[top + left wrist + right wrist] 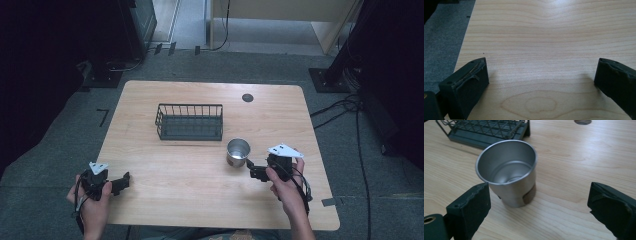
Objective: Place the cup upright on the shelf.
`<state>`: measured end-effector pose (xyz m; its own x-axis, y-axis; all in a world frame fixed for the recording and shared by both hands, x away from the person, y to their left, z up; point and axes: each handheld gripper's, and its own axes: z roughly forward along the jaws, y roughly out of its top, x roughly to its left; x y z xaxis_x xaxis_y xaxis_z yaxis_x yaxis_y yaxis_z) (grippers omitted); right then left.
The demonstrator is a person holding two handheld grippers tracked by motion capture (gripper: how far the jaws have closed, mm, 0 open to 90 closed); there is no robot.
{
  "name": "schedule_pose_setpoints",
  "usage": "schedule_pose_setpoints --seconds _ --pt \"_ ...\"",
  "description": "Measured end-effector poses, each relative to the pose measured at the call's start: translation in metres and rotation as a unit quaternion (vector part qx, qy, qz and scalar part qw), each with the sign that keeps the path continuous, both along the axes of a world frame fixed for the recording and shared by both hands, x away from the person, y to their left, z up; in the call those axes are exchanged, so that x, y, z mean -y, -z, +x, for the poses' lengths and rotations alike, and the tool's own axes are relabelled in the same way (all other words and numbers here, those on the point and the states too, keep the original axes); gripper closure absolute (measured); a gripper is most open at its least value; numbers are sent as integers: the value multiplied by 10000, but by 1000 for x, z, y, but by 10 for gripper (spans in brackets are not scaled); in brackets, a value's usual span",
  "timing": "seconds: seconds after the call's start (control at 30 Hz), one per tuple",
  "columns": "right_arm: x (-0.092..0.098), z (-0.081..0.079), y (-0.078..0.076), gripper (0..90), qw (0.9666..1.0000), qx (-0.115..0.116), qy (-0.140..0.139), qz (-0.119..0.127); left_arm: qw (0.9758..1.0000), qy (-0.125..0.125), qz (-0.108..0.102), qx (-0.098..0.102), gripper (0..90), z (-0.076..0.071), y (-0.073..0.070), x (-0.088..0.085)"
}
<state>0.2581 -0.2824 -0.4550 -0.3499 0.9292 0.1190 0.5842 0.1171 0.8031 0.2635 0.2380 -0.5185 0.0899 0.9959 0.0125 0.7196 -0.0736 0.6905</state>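
A grey carpeted floor [55, 150] with cables and dark stands at its edges surrounds a pale wooden desk [200, 200], whose grain runs in long bands and which has a small round cable hole [247, 97] near its far edge. Beyond the right tool, up and to its left, stands a dark wire basket [189, 121], open-topped and, as far as the high view shows, with nothing in it.

The left tool [125, 181] rests near the desk's near-left corner, its jaws spread wide over bare wood, well apart from everything else.

The right tool [254, 170] sits just beside a steel cup [507, 173], which stands upright directly ahead of it, between the tool and the basket. Its jaws are spread wide, with the cup ahead of the gap and nearer the left pad; no pad presses on it.

The cup looks thin-walled, stiff and light, with a smooth, polished skin that will likely be slippery under the pads. Being empty and tapered toward the foot, it could tip or squirt upward if pinched low. The better hold seems to be across the upper wall just under the rolled rim, one pad on each side, squeezed firmly but evenly; the metal should not dent easily.
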Motion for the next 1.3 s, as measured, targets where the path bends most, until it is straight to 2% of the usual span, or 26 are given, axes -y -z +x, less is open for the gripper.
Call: schedule_pose_setpoints --seconds 0.23,0.3,0.63,0.87,1.07,1.13,1.3 --pt "-13 7 2 43 9998 -66 -158 43 10000 -1 -1 0 0 0 0 0" --pt "-19 10 2 42 9995 -102 -238 154 10000 0 -1 0 0 0 0 0" --pt "-40 20 9 45 9991 -177 -373 78 10000 -1 -1 0 0 0 0 0" --pt "-50 26 15 57 9992 -211 -330 9 10000 0 -1 0 0 0 0 0" --pt "-55 33 20 69 9995 -252 -185 -51 10000 0 0 -1 0 0 0 0" --pt "-56 35 23 98 9996 -247 -70 -118 10000 -1 -2 0 0 0 0 0" --pt "-59 38 28 121 9996 -228 -15 -181 10000 -1 -2 1 0 0 0 0"
